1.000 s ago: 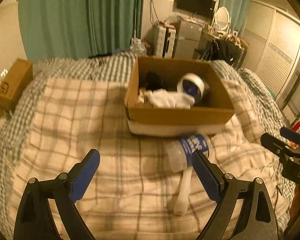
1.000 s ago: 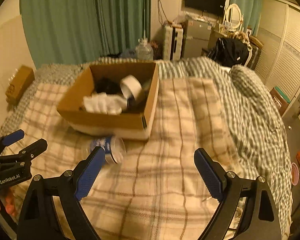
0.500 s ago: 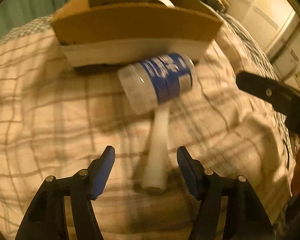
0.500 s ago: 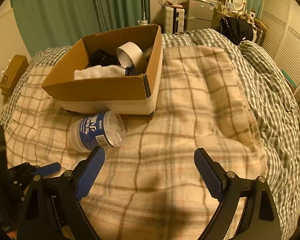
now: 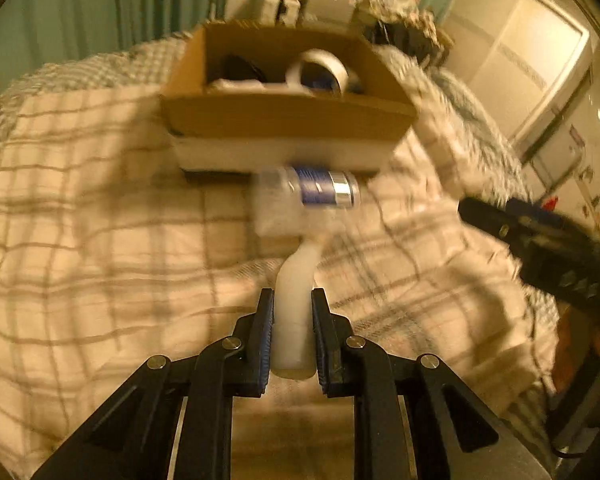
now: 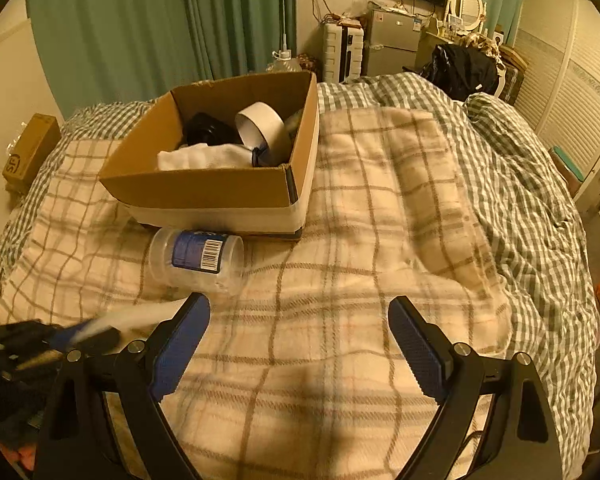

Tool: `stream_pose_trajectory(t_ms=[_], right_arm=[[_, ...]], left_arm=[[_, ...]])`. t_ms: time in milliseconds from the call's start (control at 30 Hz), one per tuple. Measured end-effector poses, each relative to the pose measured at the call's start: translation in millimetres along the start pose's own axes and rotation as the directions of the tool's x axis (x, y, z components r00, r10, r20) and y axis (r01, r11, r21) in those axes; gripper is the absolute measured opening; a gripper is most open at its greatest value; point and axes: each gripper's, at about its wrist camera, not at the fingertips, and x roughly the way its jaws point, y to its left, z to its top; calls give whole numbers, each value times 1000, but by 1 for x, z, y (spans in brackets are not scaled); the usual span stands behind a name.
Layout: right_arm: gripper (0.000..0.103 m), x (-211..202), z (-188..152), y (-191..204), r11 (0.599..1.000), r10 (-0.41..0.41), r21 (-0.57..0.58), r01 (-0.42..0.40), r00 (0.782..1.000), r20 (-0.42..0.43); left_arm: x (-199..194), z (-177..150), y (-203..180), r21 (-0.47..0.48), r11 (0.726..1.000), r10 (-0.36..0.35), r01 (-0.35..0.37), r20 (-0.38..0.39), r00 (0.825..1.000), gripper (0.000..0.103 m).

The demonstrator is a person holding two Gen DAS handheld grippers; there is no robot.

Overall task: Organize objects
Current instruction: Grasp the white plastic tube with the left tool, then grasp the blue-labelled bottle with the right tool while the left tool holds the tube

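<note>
My left gripper (image 5: 292, 320) is shut on a white tube (image 5: 294, 312) and holds it just above the plaid blanket; the tube shows blurred in the right wrist view (image 6: 132, 316). A clear plastic jar with a blue label (image 6: 198, 258) lies on its side beyond the tube, against the front of an open cardboard box (image 6: 216, 192). In the box lie a roll of white tape (image 6: 260, 126), a white cloth (image 6: 204, 158) and a black object (image 6: 206, 130). My right gripper (image 6: 298, 332) is open and empty over the blanket, right of the jar.
The plaid blanket (image 6: 380, 220) lies over a green checked duvet (image 6: 520, 168) on a bed. A small cardboard box (image 6: 30, 154) sits at the far left edge. Curtains, a wardrobe and furniture stand behind the bed.
My left gripper has closed on the white tube and lifted it back from the jar. The jar has rolled a little. My right gripper has stayed open.
</note>
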Motion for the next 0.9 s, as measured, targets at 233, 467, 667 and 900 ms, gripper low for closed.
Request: stream_pose_trajectory(t_ms=[233,467,667,900], right_arm=[[92,-15,4,19,998,25,-50,-23,999,37],[102,-5,9,51,992,74,-106,-72,997,17],[103,28,13,78,988,104,-107,-110,993,-58],[103,80,10,104,991,49,-113,-66,988,-147]], left_arm=[[-46,12,33,-76,994,87,-78,123,989,18],[-67,21,64,-154,978,173,-138,235,956,18],[-42,19,75,-155,972,210,-176,247,946,18],[-13,10,94,-185,972,181,-145,194,964,18]])
